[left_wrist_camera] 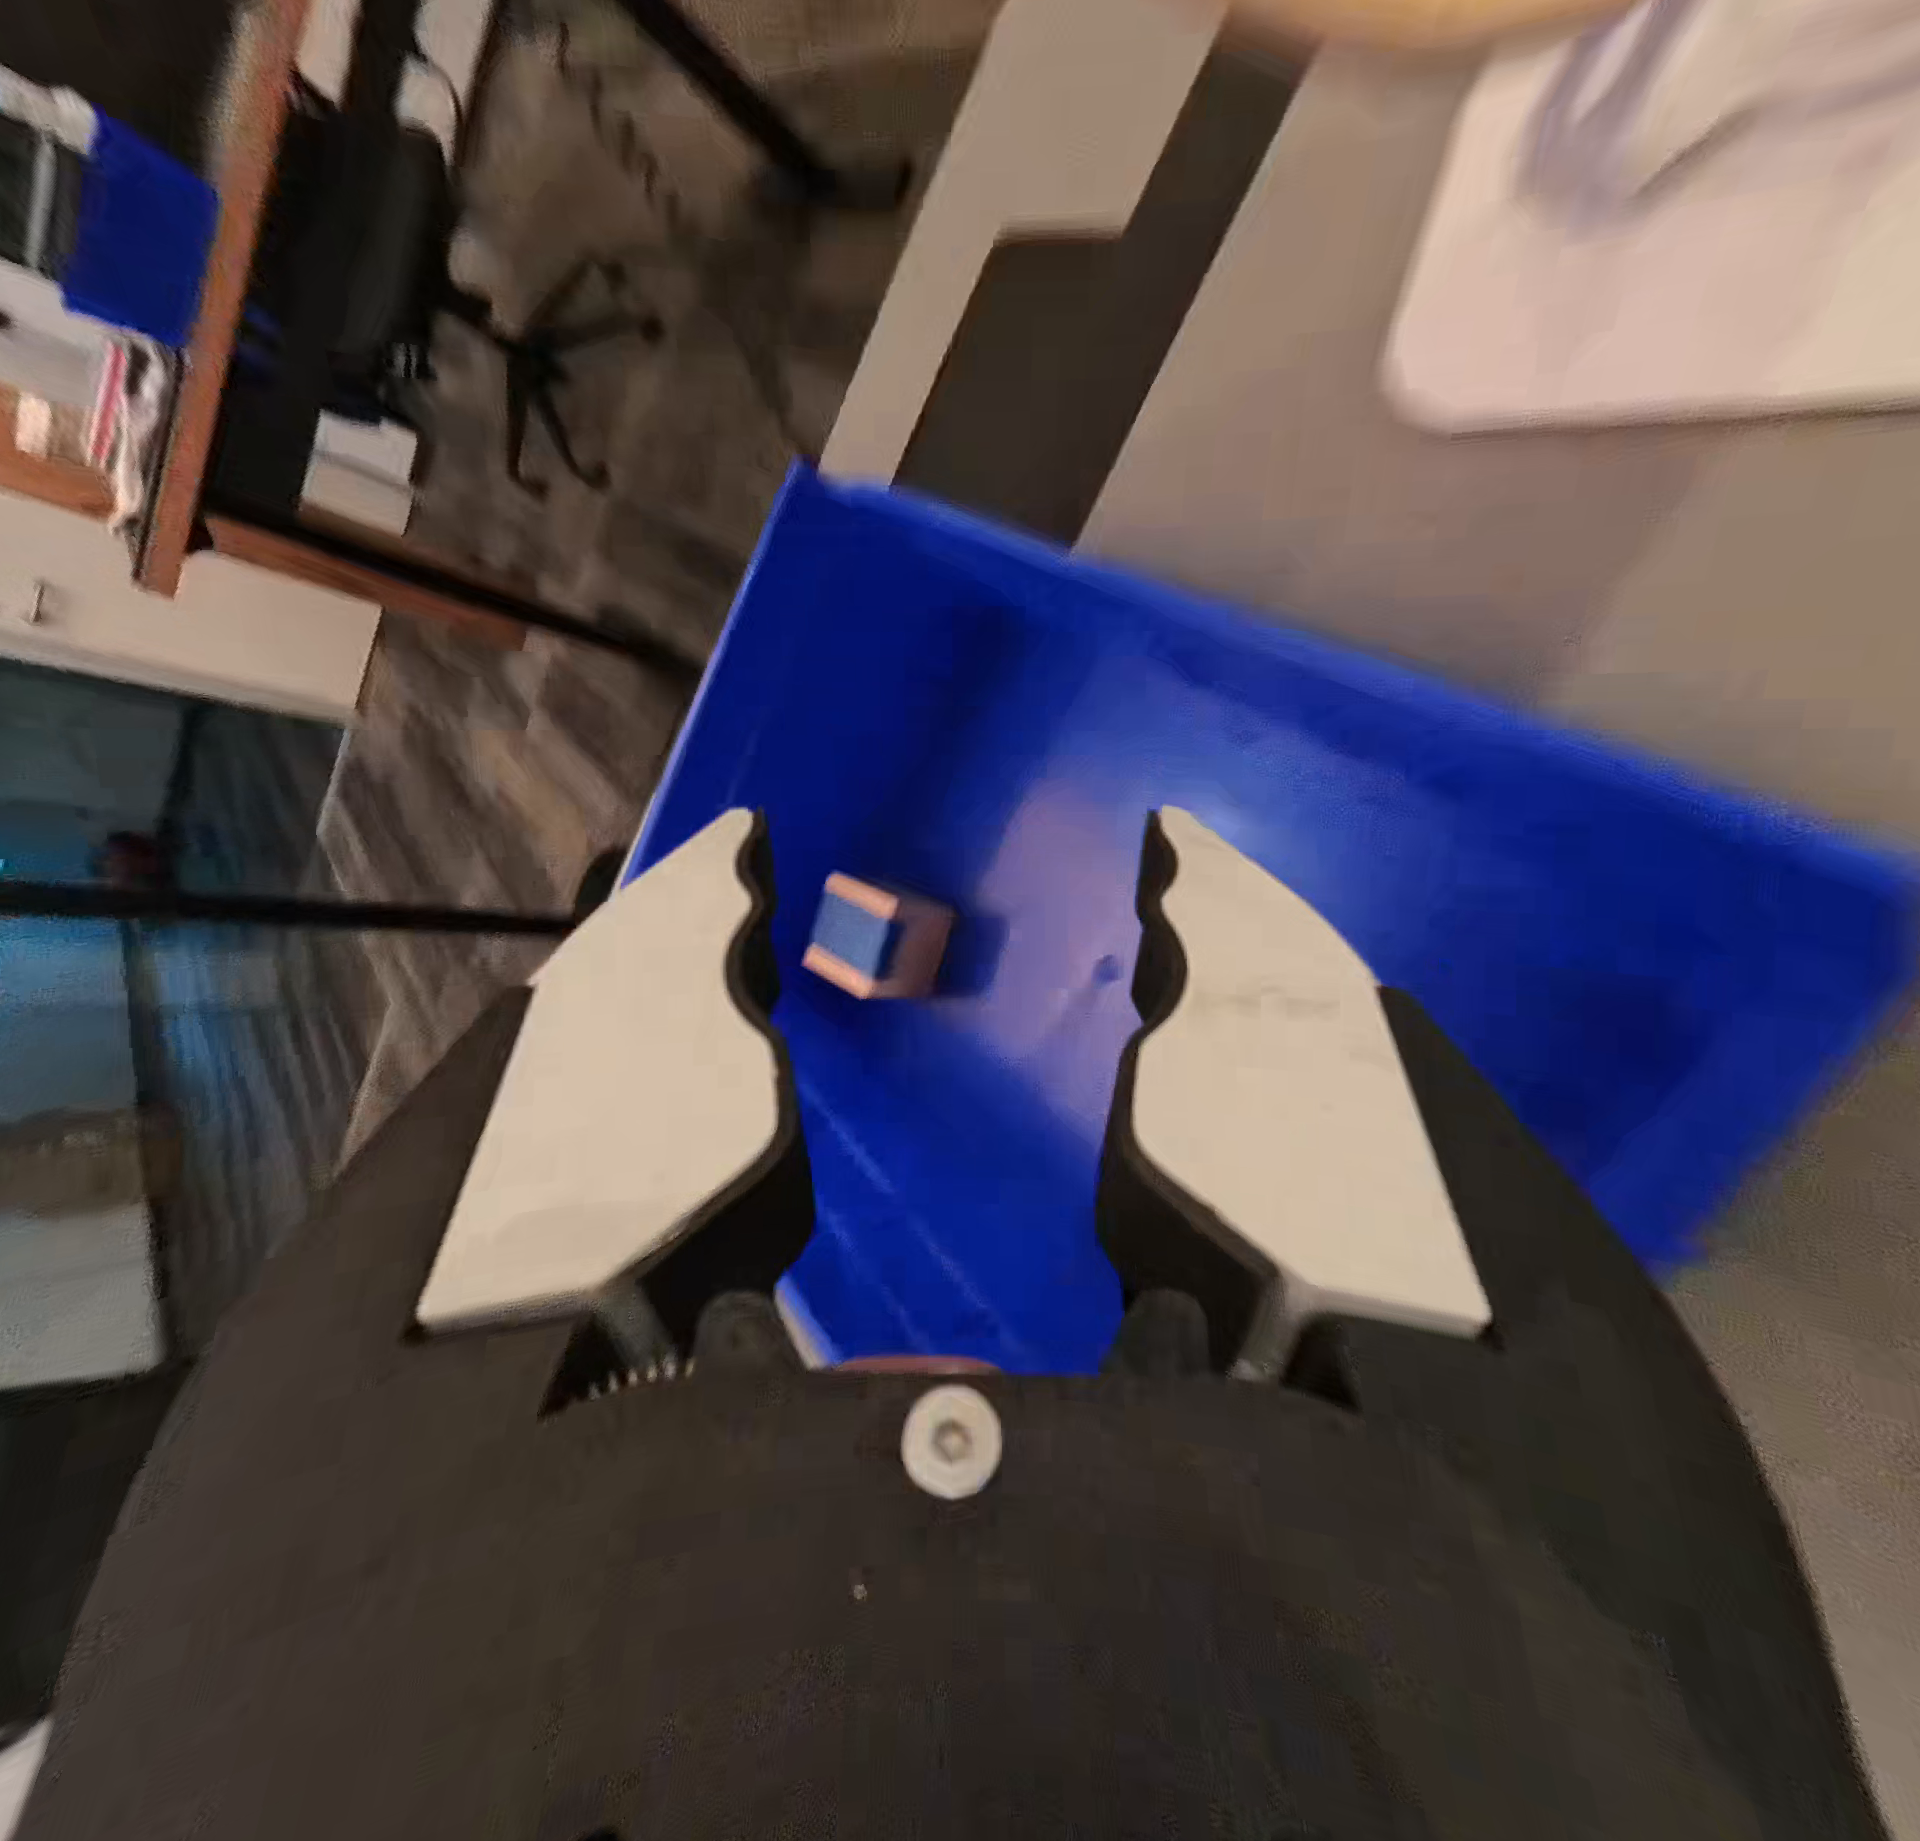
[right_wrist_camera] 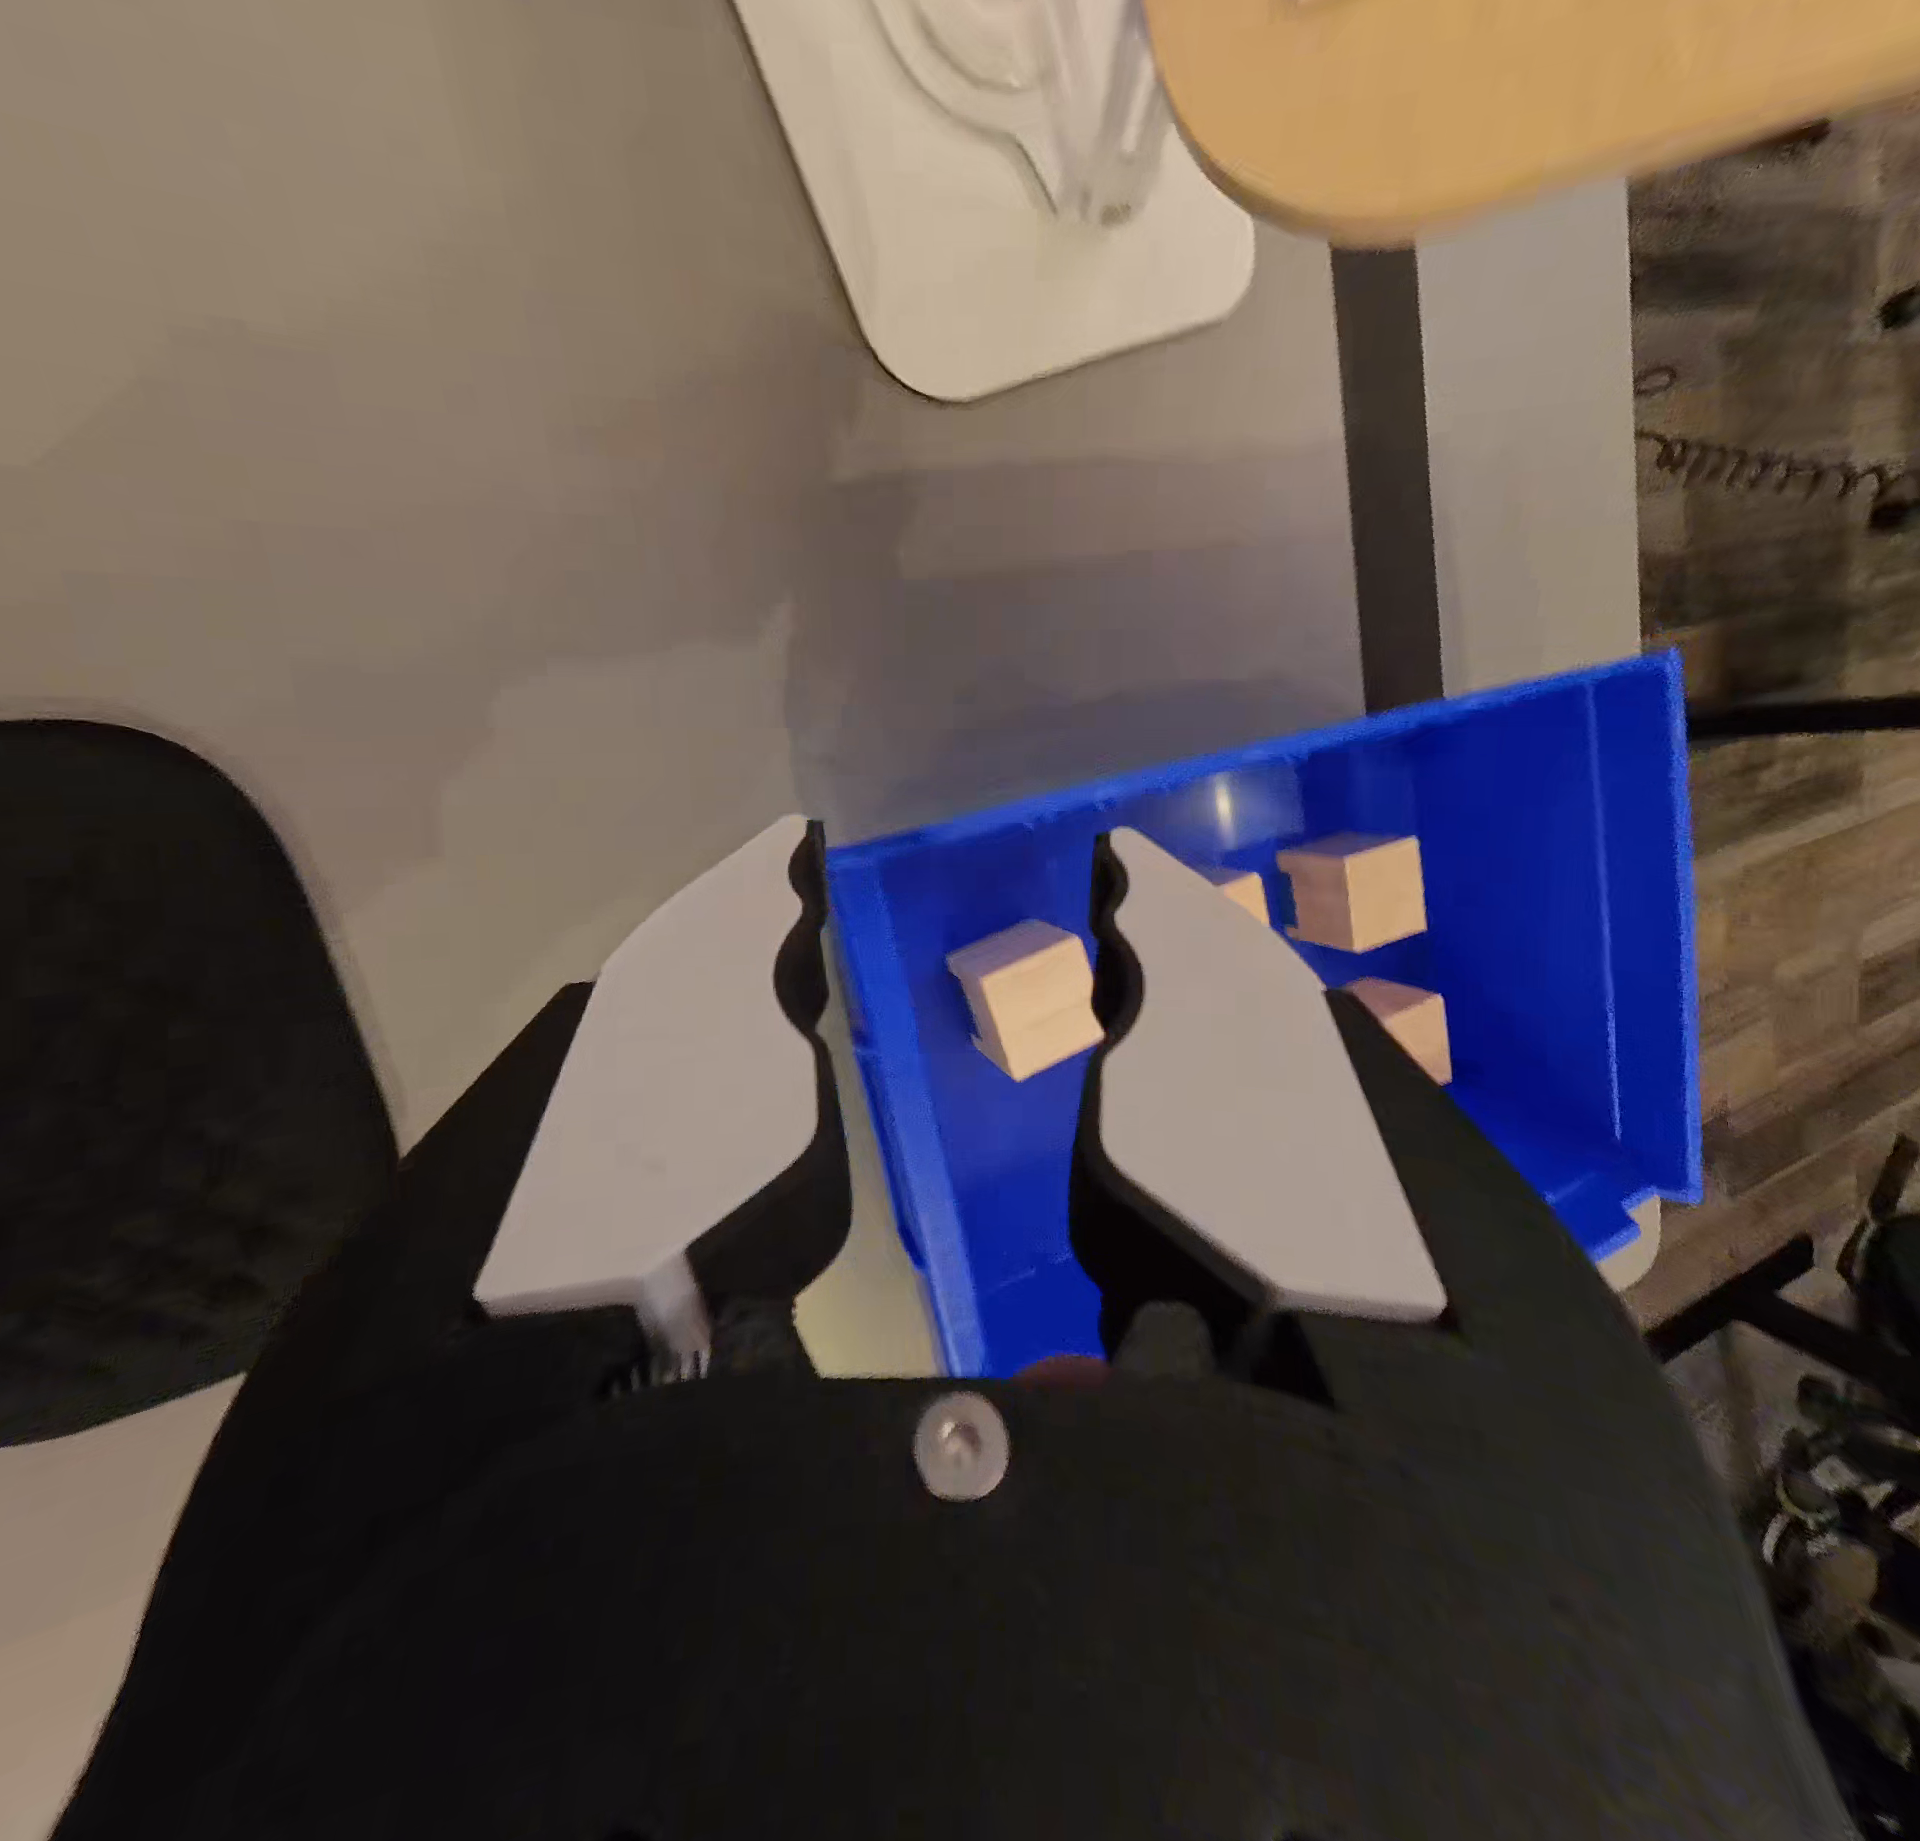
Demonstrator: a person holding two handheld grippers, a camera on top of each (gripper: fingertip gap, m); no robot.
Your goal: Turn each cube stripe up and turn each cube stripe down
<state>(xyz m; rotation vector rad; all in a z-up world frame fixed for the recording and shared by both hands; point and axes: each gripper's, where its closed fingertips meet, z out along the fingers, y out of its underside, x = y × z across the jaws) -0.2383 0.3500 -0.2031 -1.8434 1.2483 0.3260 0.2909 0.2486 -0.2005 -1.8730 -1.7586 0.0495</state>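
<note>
Left wrist view: left gripper spread, nothing pinched; cube free in bin, stripe showing. Right gripper spread astride bin wall, likely steadying; cubes inside.

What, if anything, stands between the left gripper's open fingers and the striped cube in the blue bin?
Nothing visible. The left gripper is open, and the cube lies free on the blue bin's floor, nearer the left-hand finger.

Glossy plastic bin holds matt wooden cubes.
</note>
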